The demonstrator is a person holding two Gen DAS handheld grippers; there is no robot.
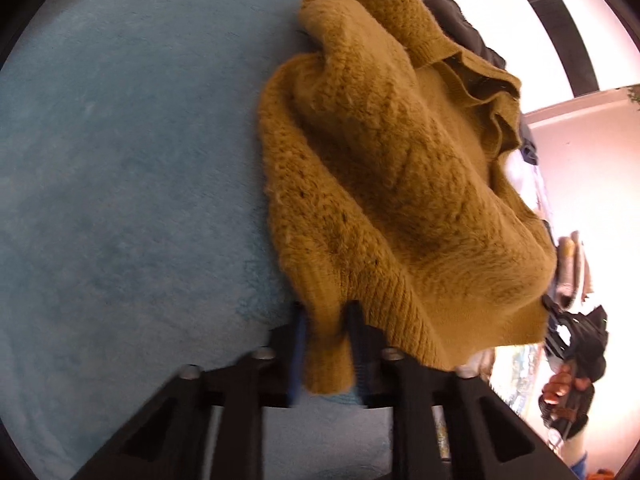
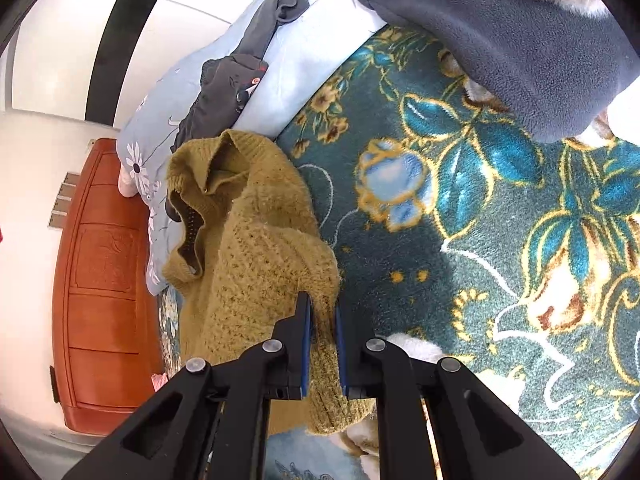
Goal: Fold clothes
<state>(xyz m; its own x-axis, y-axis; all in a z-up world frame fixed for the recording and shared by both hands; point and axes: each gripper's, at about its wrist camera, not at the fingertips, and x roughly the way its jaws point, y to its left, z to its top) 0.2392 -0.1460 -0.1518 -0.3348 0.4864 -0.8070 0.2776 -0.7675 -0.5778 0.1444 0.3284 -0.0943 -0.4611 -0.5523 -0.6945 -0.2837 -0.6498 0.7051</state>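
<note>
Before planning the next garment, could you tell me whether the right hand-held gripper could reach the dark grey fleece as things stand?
Probably not: the right hand-held gripper is shut on the mustard sweater.

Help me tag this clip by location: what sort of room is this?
Probably a bedroom: a floral fleece blanket covers what looks like a bed, with a light blue daisy-print quilt and a wooden door beside it.

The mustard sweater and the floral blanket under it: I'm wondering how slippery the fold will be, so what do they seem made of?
The mustard sweater looks like a chunky, fuzzy knit, probably wool or acrylic: open stitches, ribbed hem, loose fibres at the edges. The floral blanket looks like plush printed fleece, with a short matte pile. Both seem soft and grippy rather than slick.
</note>
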